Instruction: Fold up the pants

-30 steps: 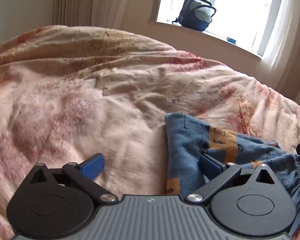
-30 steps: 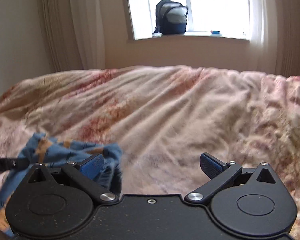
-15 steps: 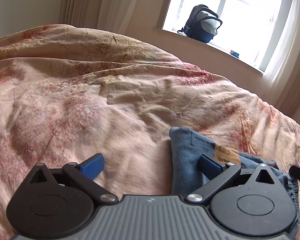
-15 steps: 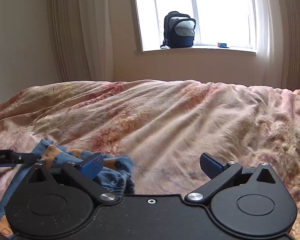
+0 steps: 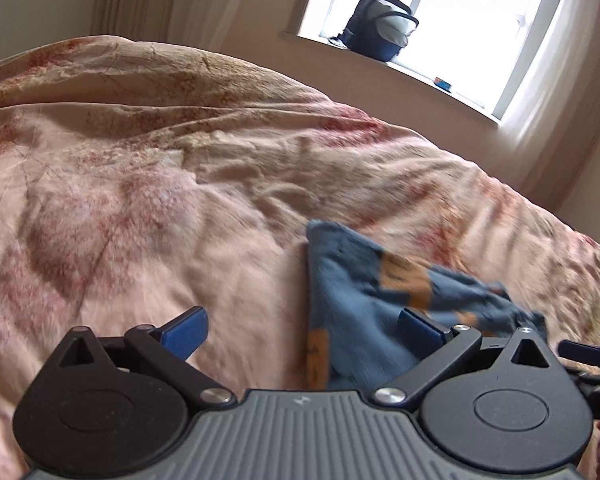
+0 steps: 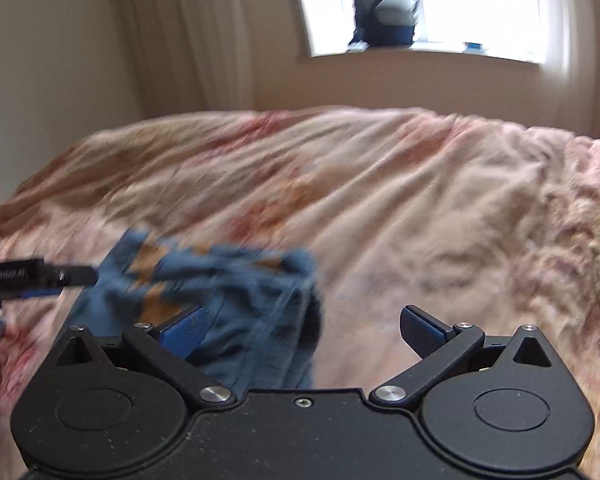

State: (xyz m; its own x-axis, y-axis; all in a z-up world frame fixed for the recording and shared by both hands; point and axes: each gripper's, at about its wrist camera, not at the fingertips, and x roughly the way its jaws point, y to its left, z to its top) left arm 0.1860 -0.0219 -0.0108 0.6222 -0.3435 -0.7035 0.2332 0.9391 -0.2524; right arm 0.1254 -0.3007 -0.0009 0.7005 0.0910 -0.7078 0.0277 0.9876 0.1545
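The blue pants point(image 5: 364, 300) with orange patches lie bunched on the pink floral bedspread point(image 5: 180, 200), to the right in the left wrist view. My left gripper point(image 5: 302, 326) is open and empty, its right finger over the pants' left part. In the right wrist view the pants point(image 6: 236, 304) lie crumpled at lower left, waistband toward me. My right gripper point(image 6: 304, 330) is open and empty, its left finger over the pants. The left gripper's finger point(image 6: 40, 274) shows at the far left edge.
The bedspread point(image 6: 420, 220) covers the whole bed and is wrinkled. A dark backpack point(image 5: 380, 24) stands on the windowsill beyond the bed, with curtains on both sides of the window. The right gripper's tip point(image 5: 588, 354) shows at the right edge.
Both grippers have stayed open and tilted a little. The pants look more bunched in the right wrist view and sit nearer the middle of it.
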